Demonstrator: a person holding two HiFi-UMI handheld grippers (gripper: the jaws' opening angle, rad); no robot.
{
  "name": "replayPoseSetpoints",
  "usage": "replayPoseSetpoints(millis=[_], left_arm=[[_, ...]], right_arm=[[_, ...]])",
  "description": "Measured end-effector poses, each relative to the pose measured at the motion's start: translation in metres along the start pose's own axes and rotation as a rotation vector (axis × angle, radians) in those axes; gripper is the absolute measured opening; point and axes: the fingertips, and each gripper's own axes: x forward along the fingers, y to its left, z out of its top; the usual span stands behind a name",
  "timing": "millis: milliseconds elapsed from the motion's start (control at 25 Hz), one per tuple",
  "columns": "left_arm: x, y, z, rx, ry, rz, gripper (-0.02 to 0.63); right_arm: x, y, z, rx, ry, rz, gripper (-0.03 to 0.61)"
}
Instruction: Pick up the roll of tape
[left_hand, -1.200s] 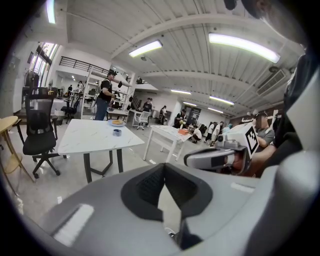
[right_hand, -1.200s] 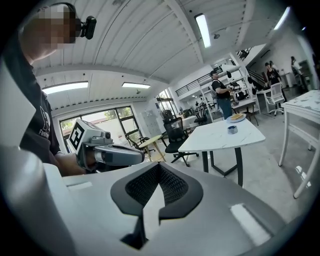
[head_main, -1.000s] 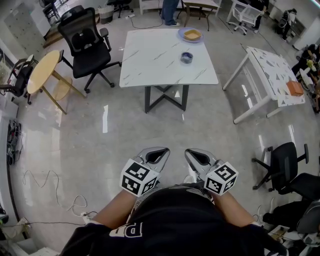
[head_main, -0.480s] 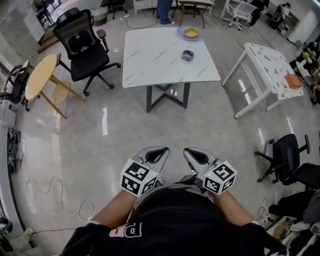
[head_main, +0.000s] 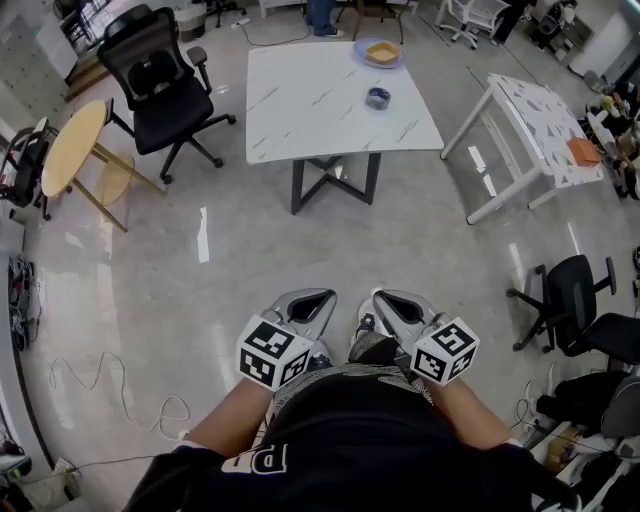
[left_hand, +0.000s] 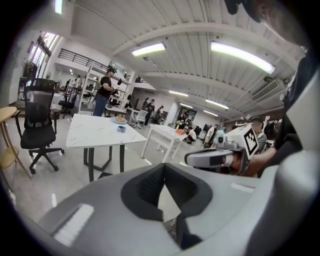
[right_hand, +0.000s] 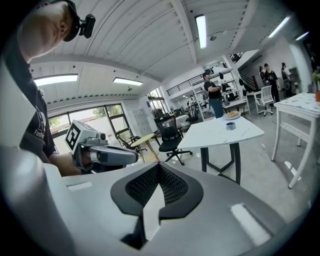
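Note:
The roll of tape (head_main: 378, 97) is a small dark blue ring lying on the white marble-top table (head_main: 320, 100), far ahead of me; it also shows tiny in the left gripper view (left_hand: 121, 129) and the right gripper view (right_hand: 230, 125). Both grippers are held close to my body, well short of the table. My left gripper (head_main: 310, 301) (left_hand: 163, 170) is shut with nothing in it. My right gripper (head_main: 392, 303) (right_hand: 159, 170) is also shut and holds nothing. They sit side by side over the floor.
A blue plate (head_main: 380, 52) holding something tan sits at the table's far edge. A black office chair (head_main: 160, 75) and a round wooden table (head_main: 70, 145) stand to the left. A white perforated table (head_main: 545, 125) and another chair (head_main: 570, 315) are on the right. Cables (head_main: 100, 380) lie on the floor.
The view has shifted slightly: the marble table sits a little higher and farther in the head view. Both grippers stay shut and close to my body.

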Motion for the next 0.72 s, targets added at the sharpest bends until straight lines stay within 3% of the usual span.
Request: replayPoseSetpoints(millis=[400,720], left_arm=[[0.027,0.001,0.009,0.030,0.002,0.003,0.058],[0.064,0.030,0.044,0.037,0.004,0.048,0.058]], right_arm=[[0.008,-0.029,0.010,-0.009,0.000,0.006,-0.006],[0.042,-0.072,0.046,-0.018,-0.014,0.058,-0.005]])
